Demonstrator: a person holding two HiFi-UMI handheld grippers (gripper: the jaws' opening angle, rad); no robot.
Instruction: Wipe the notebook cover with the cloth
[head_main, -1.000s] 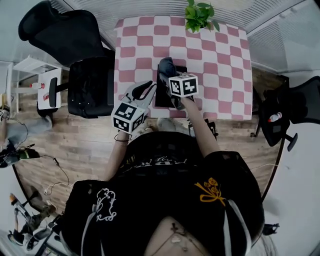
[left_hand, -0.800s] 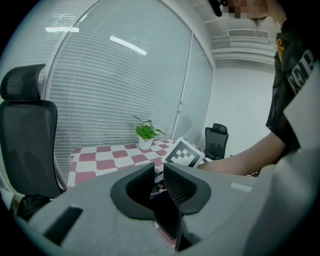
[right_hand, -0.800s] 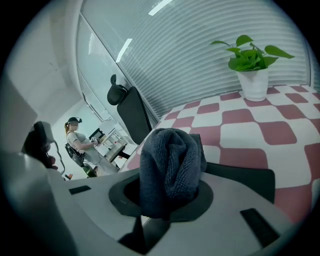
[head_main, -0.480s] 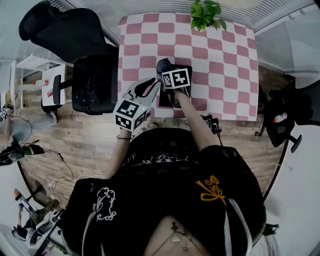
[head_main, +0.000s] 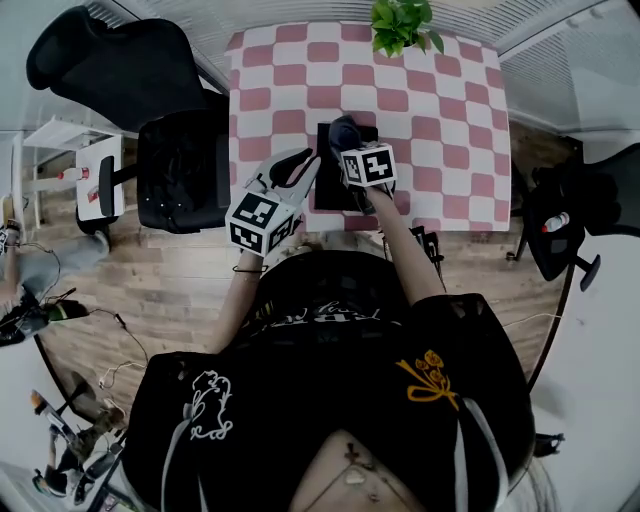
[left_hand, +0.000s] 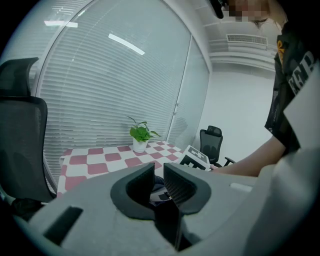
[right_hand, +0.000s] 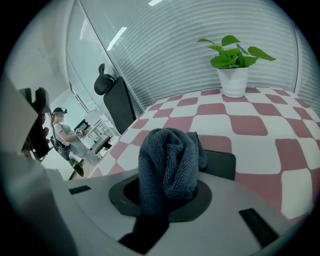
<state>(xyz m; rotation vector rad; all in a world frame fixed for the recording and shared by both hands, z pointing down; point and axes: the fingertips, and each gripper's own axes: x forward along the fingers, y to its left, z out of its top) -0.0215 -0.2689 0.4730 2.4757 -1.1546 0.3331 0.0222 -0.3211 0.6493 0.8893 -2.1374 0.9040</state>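
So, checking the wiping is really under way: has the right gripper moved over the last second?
Yes. Against the notebook, the right gripper and its cloth have shifted slightly right along the far edge, toward the plant's side.

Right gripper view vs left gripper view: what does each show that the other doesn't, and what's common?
Only the right gripper view plainly shows the dark cloth clamped in its own jaws, over the black notebook, plus a distant person at far left. Only the left gripper view shows its own jaws a narrow gap apart with nothing held between them, a marker cube and the person's forearm. Both show the checkered table and the potted plant.
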